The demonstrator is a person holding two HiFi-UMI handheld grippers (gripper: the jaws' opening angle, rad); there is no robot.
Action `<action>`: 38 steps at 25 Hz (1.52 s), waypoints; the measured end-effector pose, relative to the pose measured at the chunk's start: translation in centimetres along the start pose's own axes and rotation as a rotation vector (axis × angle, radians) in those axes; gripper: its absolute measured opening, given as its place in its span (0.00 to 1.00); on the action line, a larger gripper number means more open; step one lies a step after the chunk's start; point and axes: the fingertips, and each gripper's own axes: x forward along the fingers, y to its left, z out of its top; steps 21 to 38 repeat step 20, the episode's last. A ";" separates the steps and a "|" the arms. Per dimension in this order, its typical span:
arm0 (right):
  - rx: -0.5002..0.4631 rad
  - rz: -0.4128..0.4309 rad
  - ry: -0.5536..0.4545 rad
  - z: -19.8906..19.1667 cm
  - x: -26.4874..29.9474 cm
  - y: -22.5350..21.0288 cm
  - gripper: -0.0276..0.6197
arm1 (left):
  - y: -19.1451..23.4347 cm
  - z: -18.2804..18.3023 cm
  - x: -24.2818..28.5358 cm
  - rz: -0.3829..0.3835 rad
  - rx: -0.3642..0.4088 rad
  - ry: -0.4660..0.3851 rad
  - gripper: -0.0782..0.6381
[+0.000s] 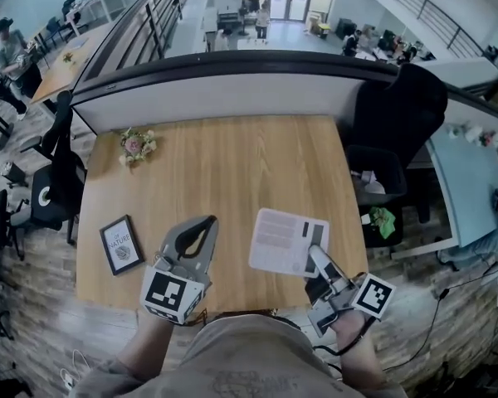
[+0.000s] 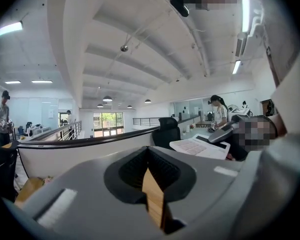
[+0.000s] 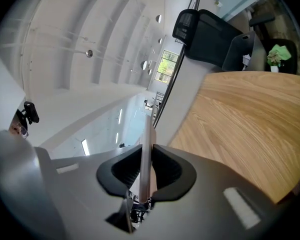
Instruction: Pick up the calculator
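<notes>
Your right gripper [image 1: 318, 259] has the calculator [image 1: 284, 240]. Its jaws are closed down narrow on the near right edge, and the white body fans out ahead of them over the near right part of the wooden table [image 1: 232, 164]. From above you can see the keypad face turned up, with the dark display strip along the end nearest the jaws. Down the right gripper [image 3: 146, 176] view, the calculator [image 3: 146, 149] shows edge-on as a thin pale slab, pinched between the two black pads and sticking out past the tips, with the tabletop [image 3: 250, 119] running away on the right. Your left gripper [image 1: 206, 222] sits just beside it to the left, over the near middle of the table. Its jaws are together at the tips and there's nothing in them. The left gripper [image 2: 149, 156] view shows only a sliver of wood behind the meeting pads, and off to its right the calculator [image 2: 200, 146] hangs in the air in the other gripper's hold. A small framed picture [image 1: 120, 245] lies near the left edge, and a sprig of flowers [image 1: 136, 145] sits at the far left corner, both well apart from the action. A black chair [image 1: 398, 114] stands off the table's right side.
</notes>
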 end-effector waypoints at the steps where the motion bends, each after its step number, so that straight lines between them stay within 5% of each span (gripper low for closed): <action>1: -0.004 -0.013 0.009 -0.4 -0.2 -0.4 0.14 | -0.1 -0.3 -0.2 -0.001 0.000 0.005 0.11; 38: 0.006 -0.021 0.044 -2.1 0.1 -0.6 0.14 | -0.5 -1.3 -2.1 0.015 -0.021 0.021 0.11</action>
